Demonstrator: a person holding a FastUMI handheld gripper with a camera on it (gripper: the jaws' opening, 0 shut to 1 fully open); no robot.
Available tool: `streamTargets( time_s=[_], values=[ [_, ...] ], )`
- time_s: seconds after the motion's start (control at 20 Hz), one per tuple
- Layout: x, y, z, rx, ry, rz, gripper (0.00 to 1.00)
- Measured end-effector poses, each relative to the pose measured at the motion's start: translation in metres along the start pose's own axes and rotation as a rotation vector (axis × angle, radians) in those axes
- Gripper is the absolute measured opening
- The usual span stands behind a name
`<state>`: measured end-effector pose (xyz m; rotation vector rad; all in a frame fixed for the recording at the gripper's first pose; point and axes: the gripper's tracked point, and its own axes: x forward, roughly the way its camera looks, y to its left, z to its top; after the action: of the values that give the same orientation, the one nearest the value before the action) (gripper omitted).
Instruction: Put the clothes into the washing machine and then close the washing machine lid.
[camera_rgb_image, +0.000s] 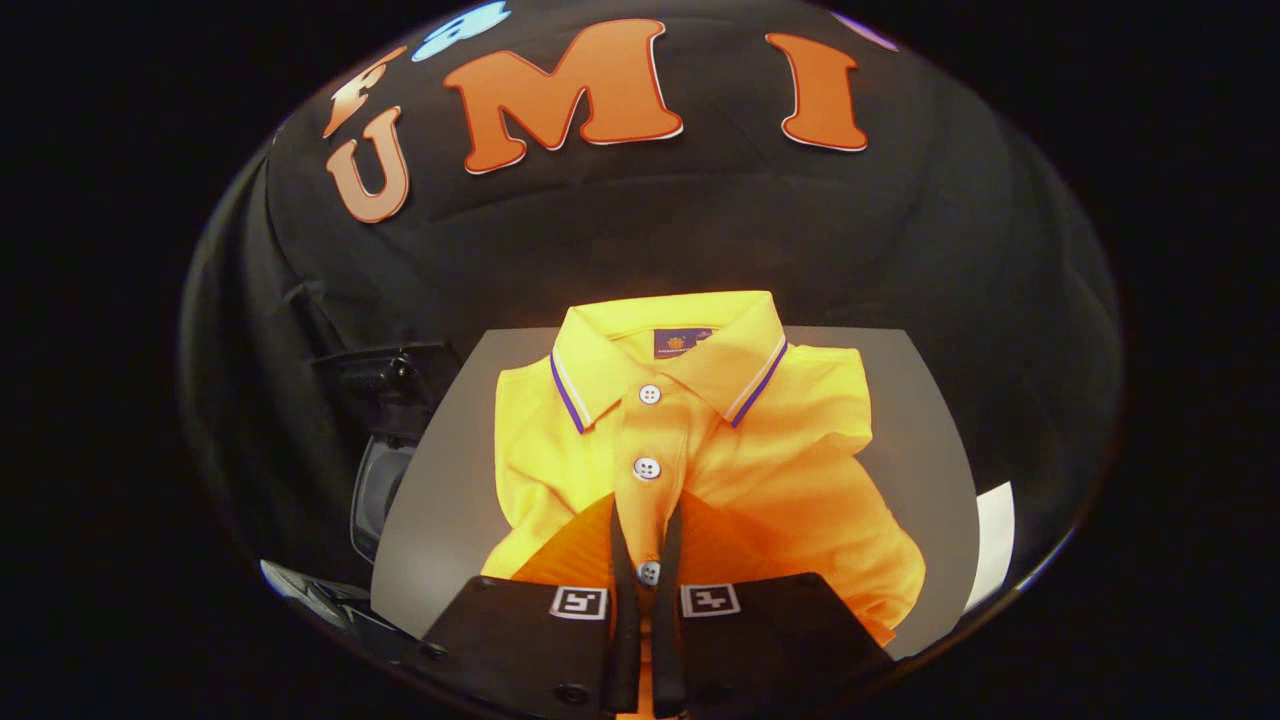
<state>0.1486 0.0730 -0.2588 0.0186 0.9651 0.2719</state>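
Observation:
A yellow polo shirt (790, 470) with a striped collar and white buttons lies folded on a grey board (440, 500), collar away from me. My gripper (647, 525) is shut on the shirt. Its two fingers (622, 560) stand close together and pinch the button placket, with the lowest button between them. The cloth bunches up around the fingers. To the left of the board, beyond its edge, sits a dark object with a glossy curved part (378, 480); whether it is the washing machine, I cannot tell.
The black cloth wall rises right behind the board. A white sheet (995, 540) shows past the board's right edge. Bare grey board lies on both sides of the shirt.

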Motion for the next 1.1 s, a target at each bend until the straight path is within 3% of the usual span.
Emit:
streamTargets(
  time_s=[0.1,0.5,0.75,1.1],
  values=[
    [0.001,0.000,0.001,0.047,-0.033,0.003,0.09],
    [0.002,0.002,0.006,0.057,-0.123,-0.016,0.09],
    [-0.015,0.028,0.030,0.214,-0.404,0.100,0.09],
    [-0.044,0.053,0.076,0.272,-0.654,0.216,0.08]
  ],
)
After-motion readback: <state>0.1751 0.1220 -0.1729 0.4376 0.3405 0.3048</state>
